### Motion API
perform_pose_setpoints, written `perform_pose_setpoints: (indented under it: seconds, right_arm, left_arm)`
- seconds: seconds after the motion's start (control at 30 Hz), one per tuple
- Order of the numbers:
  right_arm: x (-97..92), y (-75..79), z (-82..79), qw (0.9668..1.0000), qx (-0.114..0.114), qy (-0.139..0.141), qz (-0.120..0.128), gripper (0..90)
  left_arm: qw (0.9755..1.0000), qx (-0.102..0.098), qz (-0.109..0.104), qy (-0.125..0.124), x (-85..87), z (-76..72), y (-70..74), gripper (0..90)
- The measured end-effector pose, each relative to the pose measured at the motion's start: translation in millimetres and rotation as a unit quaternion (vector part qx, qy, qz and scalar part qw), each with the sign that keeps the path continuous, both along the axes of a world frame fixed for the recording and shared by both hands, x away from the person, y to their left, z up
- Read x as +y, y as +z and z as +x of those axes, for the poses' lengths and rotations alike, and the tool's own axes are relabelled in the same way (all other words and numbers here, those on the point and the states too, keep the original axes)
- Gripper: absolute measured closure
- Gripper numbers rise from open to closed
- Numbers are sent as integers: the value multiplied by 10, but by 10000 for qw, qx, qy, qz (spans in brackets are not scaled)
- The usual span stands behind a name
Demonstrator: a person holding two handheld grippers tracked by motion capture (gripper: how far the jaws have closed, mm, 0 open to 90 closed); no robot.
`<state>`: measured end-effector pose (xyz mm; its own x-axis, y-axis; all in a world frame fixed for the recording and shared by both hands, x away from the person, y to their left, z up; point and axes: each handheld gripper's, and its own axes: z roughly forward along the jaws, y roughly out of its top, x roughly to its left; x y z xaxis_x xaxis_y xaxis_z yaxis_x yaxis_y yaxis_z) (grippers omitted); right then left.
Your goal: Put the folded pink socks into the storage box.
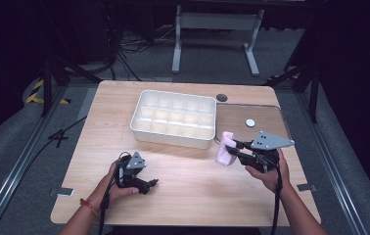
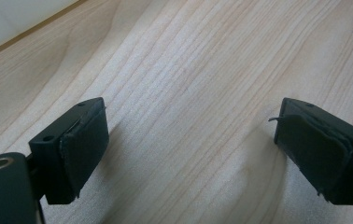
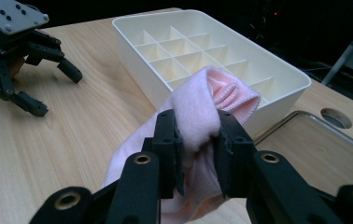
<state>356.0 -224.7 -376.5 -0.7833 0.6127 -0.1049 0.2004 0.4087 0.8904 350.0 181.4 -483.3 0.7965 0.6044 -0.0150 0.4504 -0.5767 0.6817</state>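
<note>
A pink folded cloth (image 1: 224, 148) hangs above the table by the front right corner of the white divided box (image 1: 174, 118). My right gripper (image 1: 231, 148) is shut on the pink cloth (image 3: 202, 116), its two black pads pinching the fold, and the loose end droops below. The white divided box (image 3: 258, 70) has several empty compartments. My left gripper (image 1: 152, 183) rests low on the wooden table near the front left, open, with bare wood between its jaws (image 2: 191, 140). In the right gripper view the left gripper (image 3: 55, 88) sits at the upper left.
A brown tray (image 1: 266, 117) with a metal rim lies right of the box, a small white disc (image 1: 250, 122) on it. A round hole (image 1: 221, 97) is in the table behind it. Bare wood lies between the two hands.
</note>
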Motion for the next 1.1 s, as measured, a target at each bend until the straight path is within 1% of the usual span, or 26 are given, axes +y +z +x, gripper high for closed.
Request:
perform_pose_setpoints:
  seconds: [0.23, 0.27, 0.43, 0.47, 0.63, 0.7, 0.77, 0.8, 0.87, 1.03, 1.1]
  right_arm:
    - [58, 87, 76, 10000, -83, 11, -37, 727]
    - [77, 107, 106, 10000, -92, 17, -15, 728]
    - [109, 127, 161, 9999, -123, 6, 2, 727]
    - [117, 129, 182, 9999, -170, 16, -8, 727]
    - [167, 154, 262, 9999, -147, 26, 41, 726]
    - [205, 178, 326, 9998, -171, 27, 47, 726]
    - [213, 184, 341, 9998, -182, 22, 48, 726]
    - [240, 202, 380, 9998, -210, 8, 7, 726]
    - [248, 209, 389, 9998, -194, 12, 16, 726]
    - [310, 233, 470, 9996, -249, -36, -103, 726]
    - [329, 234, 498, 9996, -249, -24, -95, 727]
  left_arm:
    - [10000, -12, -5, -2, -4, 1, -1, 100]
    - [10000, -13, 0, -1, -3, 1, -1, 100]
    - [10000, -14, -8, -3, -3, 2, -2, 100]
    - [10000, -10, -6, -4, -4, 2, -1, 100]
    - [10000, -10, 4, 2, -3, 1, -1, 101]
    - [10000, -15, -8, -2, -4, 1, -2, 101]
    - [10000, -8, -3, 2, -3, 0, -1, 100]
    - [10000, -11, -5, 0, -3, 1, -2, 100]
    - [10000, -15, -3, -2, -3, 1, -1, 100]
    - [10000, -15, -2, -3, -3, 1, -1, 101]
    - [10000, -14, -1, -2, -3, 0, -1, 100]
